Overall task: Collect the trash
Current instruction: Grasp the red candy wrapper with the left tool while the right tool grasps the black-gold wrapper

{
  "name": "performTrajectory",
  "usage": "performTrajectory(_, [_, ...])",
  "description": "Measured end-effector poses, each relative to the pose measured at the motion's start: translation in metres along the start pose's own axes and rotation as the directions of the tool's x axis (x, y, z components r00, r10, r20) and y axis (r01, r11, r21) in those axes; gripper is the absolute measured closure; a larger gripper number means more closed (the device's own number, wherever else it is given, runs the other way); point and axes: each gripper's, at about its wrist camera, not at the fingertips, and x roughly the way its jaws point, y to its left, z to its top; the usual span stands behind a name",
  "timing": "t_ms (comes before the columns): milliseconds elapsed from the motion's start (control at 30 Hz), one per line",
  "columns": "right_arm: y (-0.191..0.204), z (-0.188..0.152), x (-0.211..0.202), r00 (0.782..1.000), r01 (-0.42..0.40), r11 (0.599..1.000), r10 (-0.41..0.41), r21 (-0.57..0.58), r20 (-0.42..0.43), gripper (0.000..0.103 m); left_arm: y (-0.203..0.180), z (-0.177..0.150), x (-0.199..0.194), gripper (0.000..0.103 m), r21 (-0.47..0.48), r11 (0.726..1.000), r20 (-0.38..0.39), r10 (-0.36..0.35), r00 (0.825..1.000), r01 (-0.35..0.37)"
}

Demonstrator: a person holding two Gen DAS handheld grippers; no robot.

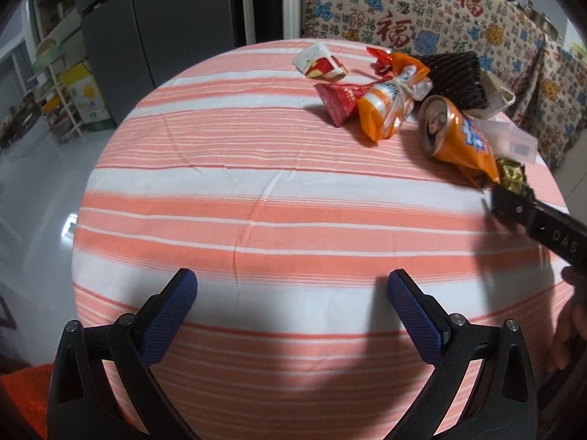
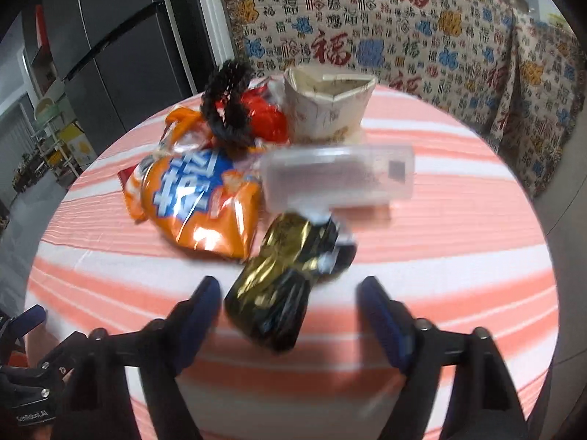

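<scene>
On the striped bench (image 1: 256, 190), your right gripper (image 2: 290, 293) is spread wide around a gold-and-black wrapper (image 2: 271, 293), gripping nothing. Your left gripper (image 1: 292, 286) hangs open and empty. Chip bag (image 2: 201, 198), wrappers and cup remain uncollected.

One crushed orange can (image 1: 455, 135), one clear plastic box (image 2: 339, 176), one gold-black wrapper (image 2: 279, 286), one paper cup (image 2: 328, 106).

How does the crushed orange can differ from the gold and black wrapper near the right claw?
The crushed orange can is orange with blue and white lettering; the gold and black wrapper is shiny gold and black with no lettering I can read. The can looks larger. The wrapper lies nearest the open right claw, with the can farther back. Both are crumpled and lie on the striped tablecloth.
</scene>
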Motion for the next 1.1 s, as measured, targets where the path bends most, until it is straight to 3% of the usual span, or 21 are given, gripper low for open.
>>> performTrajectory(33, [-0.001,0.002,0.0,1.0,-0.015,1.0,0.015,-0.009,-0.001,0.055,-0.001,0.002,0.002,0.001,0.009,1.0,0.005,0.007,1.0,-0.007])
performTrajectory(67, [-0.003,0.002,-0.001,1.0,-0.012,1.0,0.012,-0.021,-0.002,0.056,-0.003,0.004,0.003,0.001,0.015,1.0,0.006,0.007,1.0,-0.007])
performTrajectory(233, [-0.023,-0.007,-0.011,1.0,0.002,0.997,-0.004,-0.075,-0.02,0.057,-0.003,0.016,0.011,0.0,0.031,1.0,0.004,-0.004,1.0,0.004])
performTrajectory(400, [-0.045,-0.02,-0.023,1.0,0.019,0.997,-0.02,-0.073,-0.001,0.057,0.009,0.048,0.033,0.0,0.082,0.996,0.008,-0.048,0.999,0.048])
performTrajectory(700, [-0.043,-0.024,-0.023,0.999,0.044,0.994,-0.041,-0.103,0.035,0.057,-0.007,0.115,0.081,0.001,0.252,0.955,-0.001,-0.164,0.987,0.159])
performTrajectory(900, [-0.043,-0.023,-0.022,0.998,0.058,0.991,-0.054,-0.116,0.036,0.056,-0.035,0.131,0.084,0.025,0.339,0.915,0.012,-0.235,0.972,0.217])
performTrajectory(967, [-0.044,-0.024,-0.023,0.998,0.056,0.992,-0.052,-0.115,0.036,0.056,-0.042,0.13,0.08,0.056,0.358,0.904,0.02,-0.258,0.966,0.234])
performTrajectory(1000, [-0.044,-0.024,-0.023,0.998,0.057,0.992,-0.053,-0.116,0.036,0.056,-0.044,0.13,0.078,0.061,0.368,0.898,0.024,-0.268,0.963,0.241])
performTrajectory(1067, [-0.044,-0.023,-0.022,0.998,0.055,0.992,-0.051,-0.113,0.036,0.056,-0.046,0.127,0.075,0.083,0.377,0.896,0.034,-0.264,0.964,0.232])
performTrajectory(1100, [-0.044,-0.023,-0.022,0.998,0.052,0.992,-0.049,-0.111,0.036,0.056,-0.045,0.126,0.074,0.083,0.37,0.902,0.039,-0.256,0.966,0.224])
